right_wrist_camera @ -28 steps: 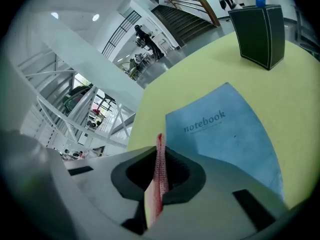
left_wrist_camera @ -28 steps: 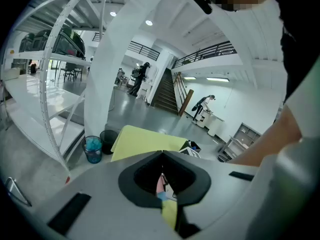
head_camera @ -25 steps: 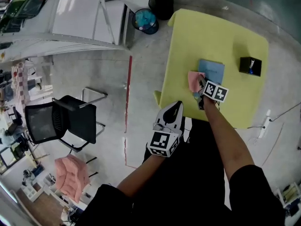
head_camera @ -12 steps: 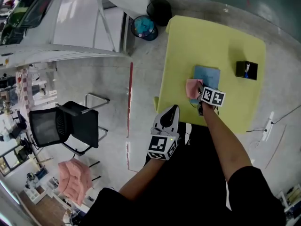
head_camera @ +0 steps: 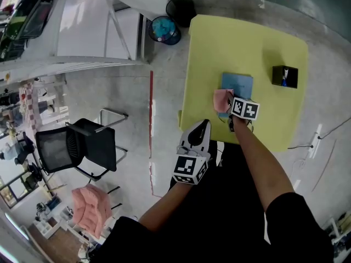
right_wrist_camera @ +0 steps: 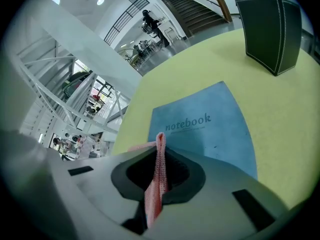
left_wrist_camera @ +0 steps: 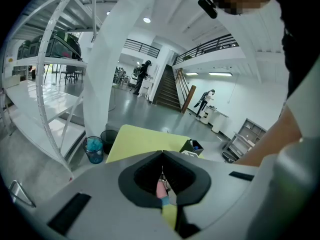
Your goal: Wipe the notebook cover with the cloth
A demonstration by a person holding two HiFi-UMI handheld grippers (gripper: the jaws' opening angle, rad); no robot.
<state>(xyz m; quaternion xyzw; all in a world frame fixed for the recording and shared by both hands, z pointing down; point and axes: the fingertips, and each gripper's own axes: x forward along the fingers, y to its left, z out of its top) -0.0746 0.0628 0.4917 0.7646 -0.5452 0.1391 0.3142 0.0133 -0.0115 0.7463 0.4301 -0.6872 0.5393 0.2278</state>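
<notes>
The right gripper (right_wrist_camera: 160,156) pinches the pink cloth (right_wrist_camera: 158,176), and the blue notebook (right_wrist_camera: 207,129) lies flat on the yellow tabletop (head_camera: 241,43) right in front of it; the left gripper (head_camera: 199,130), closed on nothing, hangs farther back.

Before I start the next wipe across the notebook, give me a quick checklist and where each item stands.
1. Cloth gripped: ok, the right gripper has its jaws shut on it.
2. Notebook flat on the table, cover up: ok.
3. Cloth touching the cover: cannot tell.
4. Black holder clear of the notebook: ok, it stands apart.
5. Left gripper steadying the notebook: not ok, it is shut, empty and away from it.
</notes>
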